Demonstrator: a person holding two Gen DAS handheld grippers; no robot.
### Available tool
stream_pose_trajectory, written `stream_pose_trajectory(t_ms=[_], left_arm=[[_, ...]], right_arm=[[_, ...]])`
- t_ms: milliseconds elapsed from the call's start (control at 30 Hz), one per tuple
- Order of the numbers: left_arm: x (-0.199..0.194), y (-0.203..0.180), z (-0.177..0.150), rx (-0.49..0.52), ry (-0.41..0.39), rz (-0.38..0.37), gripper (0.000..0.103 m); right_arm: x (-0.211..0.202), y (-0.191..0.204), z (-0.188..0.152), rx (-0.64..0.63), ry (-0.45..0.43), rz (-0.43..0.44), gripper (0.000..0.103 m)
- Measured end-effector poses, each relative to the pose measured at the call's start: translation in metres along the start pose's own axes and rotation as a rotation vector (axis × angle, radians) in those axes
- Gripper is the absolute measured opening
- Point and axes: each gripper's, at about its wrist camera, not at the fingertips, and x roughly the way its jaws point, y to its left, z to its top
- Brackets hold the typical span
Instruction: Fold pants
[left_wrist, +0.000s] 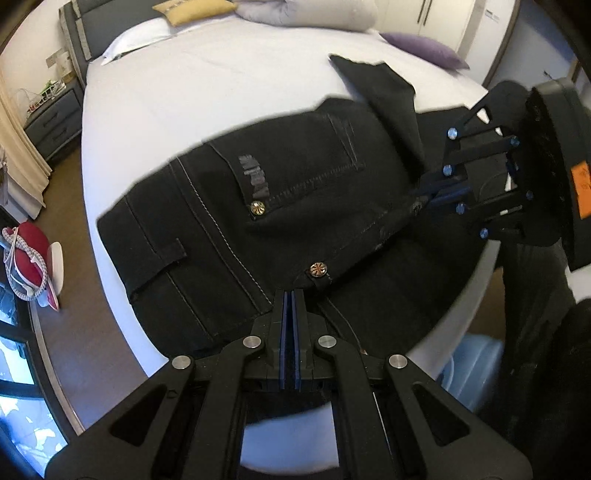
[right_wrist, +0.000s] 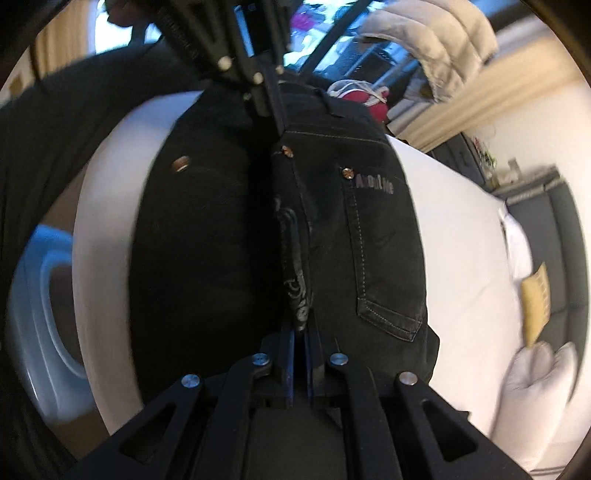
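Observation:
Black jeans (left_wrist: 295, 192) lie on the white bed (left_wrist: 221, 85), back pocket with grey lettering facing up and the waist doubled over. One leg end (left_wrist: 384, 92) is turned up at the far side. My left gripper (left_wrist: 290, 295) is shut on the waistband near a brass rivet (left_wrist: 318, 268). My right gripper (left_wrist: 424, 192) comes in from the right and pinches the other end of the waist. In the right wrist view my right gripper (right_wrist: 300, 332) is shut on the folded waist edge of the jeans (right_wrist: 369, 240), and my left gripper (right_wrist: 281, 133) holds the far end.
A white pillow (left_wrist: 140, 37), a yellow cushion (left_wrist: 192, 11) and a purple cushion (left_wrist: 424, 48) lie at the head of the bed. A grey nightstand (left_wrist: 55, 118) stands at left. A light blue tub (right_wrist: 40, 302) sits on the floor beside the bed edge. Red shoes (left_wrist: 26, 251) are on the floor.

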Motion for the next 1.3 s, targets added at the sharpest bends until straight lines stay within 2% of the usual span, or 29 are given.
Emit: stream_pose_trajectory(t_ms=[133,233,367,733,833,1000,1067,1167,1300], left_arm=[[-0.007,-0.017,-0.007,0.01,0.004,0.002,0.001],[-0.013,-0.028,-0.032,0.0,0.007,-0.011,0.001],[-0.013,-0.037,-0.043,-0.009,0.032,-0.015,0.001],[-0.016,-0.022,-0.053,-0.058,0.071,0.008,0.0],[-0.018,-0.017,-0.053,-0.061,0.084,-0.039,0.0],[-0.035,-0.02,-0.056,-0.03,0.118,-0.069,0.0],[-0.048,-0.019,-0.05,-0.048,0.083,-0.081,0.001],[-0.058,-0.011,-0.024,-0.138,-0.03,-0.14,0.001],[-0.031,-0.016,0.014,-0.201,-0.092,-0.15,0.001]], right_arm=[[-0.003,0.011,0.011,-0.049,0.014,-0.036,0.005],[-0.006,0.018,0.009,-0.051,0.016,-0.033,0.005],[-0.003,0.033,0.013,-0.078,0.03,-0.032,0.005],[-0.011,0.065,0.007,-0.082,0.058,-0.063,0.005],[-0.006,0.079,0.008,-0.086,0.073,-0.071,0.006],[0.002,0.085,0.009,-0.049,0.088,-0.072,0.007],[0.001,0.083,0.01,-0.031,0.087,-0.07,0.008],[0.001,0.084,0.009,-0.018,0.083,-0.078,0.008],[0.001,0.087,0.009,0.015,0.082,-0.095,0.009]])
